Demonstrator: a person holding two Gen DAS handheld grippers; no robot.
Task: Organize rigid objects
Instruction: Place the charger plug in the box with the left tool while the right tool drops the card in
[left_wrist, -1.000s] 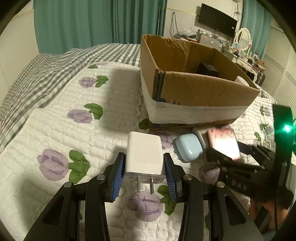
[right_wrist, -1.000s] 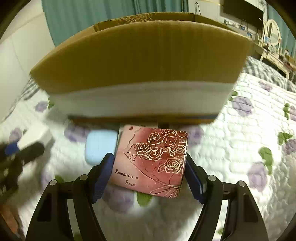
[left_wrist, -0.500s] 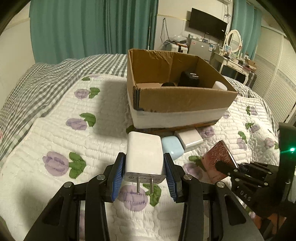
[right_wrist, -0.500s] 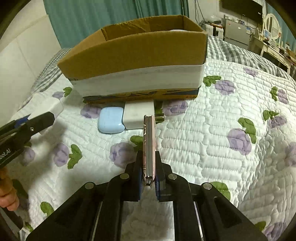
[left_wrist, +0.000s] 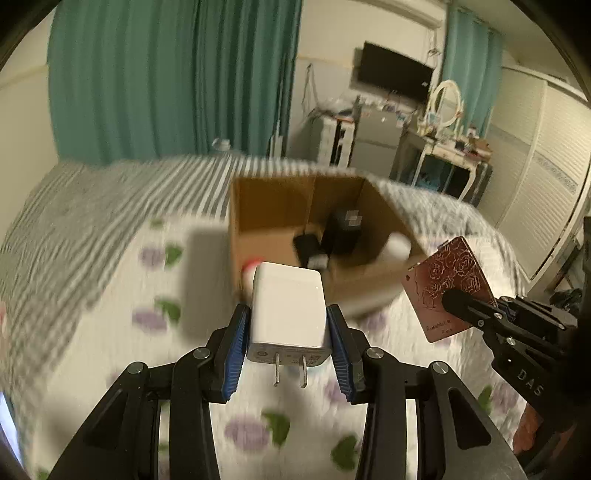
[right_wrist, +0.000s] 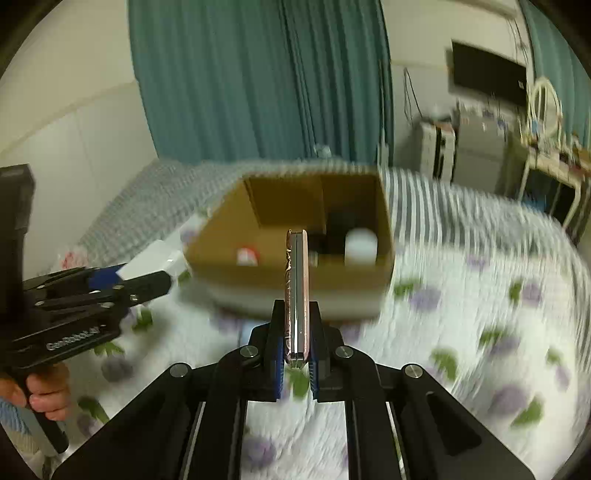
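Left wrist view: left gripper (left_wrist: 289, 330), jaws pinching a white charger (left_wrist: 287, 310) by its two flat sides, prongs pointing back toward the camera, held in the air above the flowered quilt (left_wrist: 110, 332). Cardboard box (left_wrist: 273, 206) ahead, open at the top, standing on the quilt; inside it, dark items (left_wrist: 341, 229) against the far corner, a white cylinder (left_wrist: 399, 245) at the right wall, and something red and white (left_wrist: 249, 266) at the near wall, too blurred to name. To the right, the right gripper (left_wrist: 463, 304) carries a thin red compact (left_wrist: 448, 288) printed with roses, tilted, near the box's right corner. Right wrist view: right gripper (right_wrist: 296, 334), jaws pressed on the compact (right_wrist: 296, 291), seen edge-on and upright, lined up with the box (right_wrist: 221, 236) opening; left gripper (right_wrist: 147, 277) with the charger (right_wrist: 151, 264) just beside the box's left corner. Step in hand, as judged: carrying both items to the box. Next move likely calls for bringing each over the rim, lowering into bare floor space clear of the items already inside, then releasing; the slim compact may tip if let go upright.
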